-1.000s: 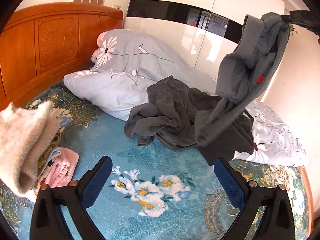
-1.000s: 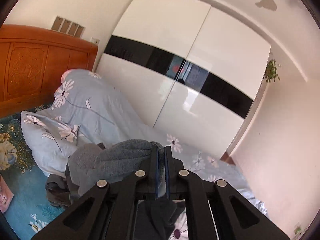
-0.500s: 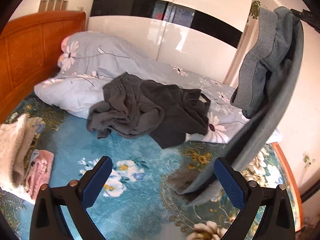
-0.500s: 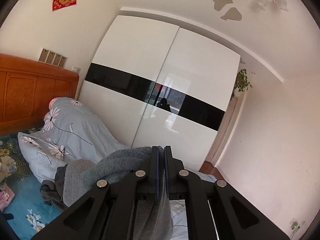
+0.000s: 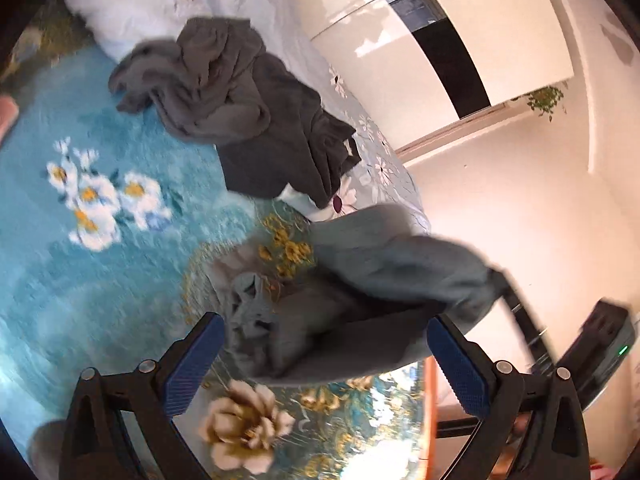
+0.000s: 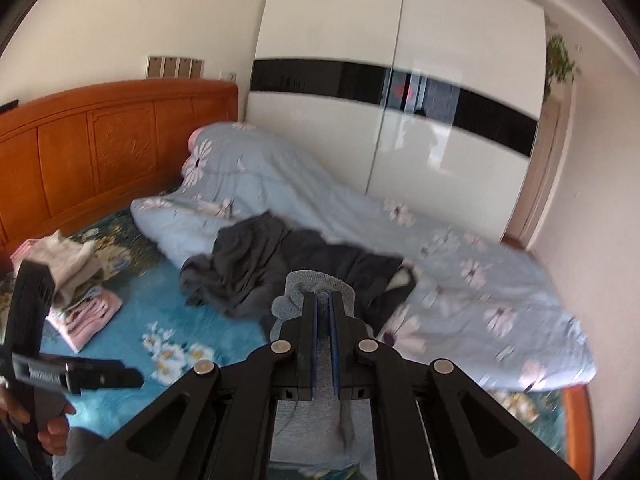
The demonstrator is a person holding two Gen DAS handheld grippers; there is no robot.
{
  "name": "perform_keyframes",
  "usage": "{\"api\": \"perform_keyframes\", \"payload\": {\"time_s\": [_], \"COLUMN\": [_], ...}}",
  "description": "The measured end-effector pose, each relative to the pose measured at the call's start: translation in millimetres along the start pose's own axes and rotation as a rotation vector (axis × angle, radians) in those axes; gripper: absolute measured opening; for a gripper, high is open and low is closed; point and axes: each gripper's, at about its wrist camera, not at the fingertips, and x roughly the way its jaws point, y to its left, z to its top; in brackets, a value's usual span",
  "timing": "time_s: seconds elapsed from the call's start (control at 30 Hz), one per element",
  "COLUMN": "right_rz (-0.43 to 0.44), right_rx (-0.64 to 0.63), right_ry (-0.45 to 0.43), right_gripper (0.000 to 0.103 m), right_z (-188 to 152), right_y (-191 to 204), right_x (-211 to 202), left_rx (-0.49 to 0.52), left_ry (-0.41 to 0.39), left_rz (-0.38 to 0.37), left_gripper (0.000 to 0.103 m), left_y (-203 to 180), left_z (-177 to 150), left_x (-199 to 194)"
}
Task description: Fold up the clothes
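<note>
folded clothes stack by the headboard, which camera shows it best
The right wrist view: the folded clothes stack sits whole on the blue floral bedspread near the wooden headboard, cream items on top and pink beneath. The left wrist view catches only a blurred pink sliver at its left edge.

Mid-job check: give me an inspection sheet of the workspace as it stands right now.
Surface: bed with blue floral blanket.
Job's things: grey garment bunched on the blanket, one end clamped in the right claw; dark clothes pile unfolded; folded stack near the headboard.
Clutter: pale floral duvet along the far side.
Grippers: left claw open over the grey garment; right claw shut.
Cables: nothing seen.
Surroundings: wooden headboard, white wardrobe, wall plant.
</note>
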Motion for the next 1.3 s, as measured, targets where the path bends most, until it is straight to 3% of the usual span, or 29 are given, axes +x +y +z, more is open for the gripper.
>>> {"api": "perform_keyframes", "payload": {"time_s": [0.17,0.33,0.47,0.63,0.7,0.77,0.8,0.87,0.97,1.03,1.07,1.1,1.2,1.3], "right_rz": [0.163,0.216,0.255,0.28,0.274,0.27,0.273,0.265,0.252,0.24,0.233,0.226,0.21,0.217], "right_rx": [0.196,0.202,0.146,0.117,0.12,0.147,0.168,0.189,0.203,0.242,0.278,0.315,0.459,0.583], "right_ry": [0.176,0.203,0.236,0.277,0.286,0.292,0.299,0.316,0.319,0.304,0.301,0.298,0.344,0.412], "right_gripper": [0.005,0.005,0.005,0.005,0.006,0.006,0.006,0.007,0.009,0.021,0.037,0.045,0.046,0.046], "right_z": [-97.2,-130.3,-151.6,-181.2,-190.2,-196.7,-199.1,-203.6,-209.6,-216.7,-222.9,-229.1,-258.5,-289.0], "right_y": [8.5,25.6,42.5,55.9,54.7,49.7,45.8,39.6,29.2,15.5,6.7,-2.2,-26.5,-34.5], "right_x": [31.6,22.9,16.6,14.5,13.8,13.1,13.5,14.2,6.3,-3.8,-7.9,-12.0,-13.5,-3.9], "left_rx": [-0.164,-0.316,-0.309,-0.318,-0.321,-0.335,-0.352,-0.367,-0.273,-0.224,-0.205,-0.188,-0.145,-0.112], "left_ry": [0.146,0.23,0.265,0.319,0.339,0.354,0.353,0.336,0.231,0.126,0.073,0.014,-0.174,-0.338], "left_rz": [-0.04,-0.087,-0.066,0.044,0.079,0.102,0.106,0.117,0.148,0.119,0.11,0.104,0.147,0.251], "left_gripper": [0.102,0.102,0.1,0.069,0.045,0.033,0.021,0.016,0.014,0.014,0.014,0.014,0.013,0.014], "left_y": [27.5,37.4,28.9,36.0,40.2,45.2,48.0,49.5,32.2,15.0,8.9,3.1,-2.3,5.6], "left_z": [-34.0,-60.4,-66.4,-72.2,-77.3,-83.0,-85.2,-84.1,-57.8,-30.2,-16.4,-2.9,31.0,53.3], "left_x": [43.9,79.8,98.6,117.8,125.7,133.0,134.8,134.3,114.7,86.5,69.5,51.1,-13.6,-80.9]}}
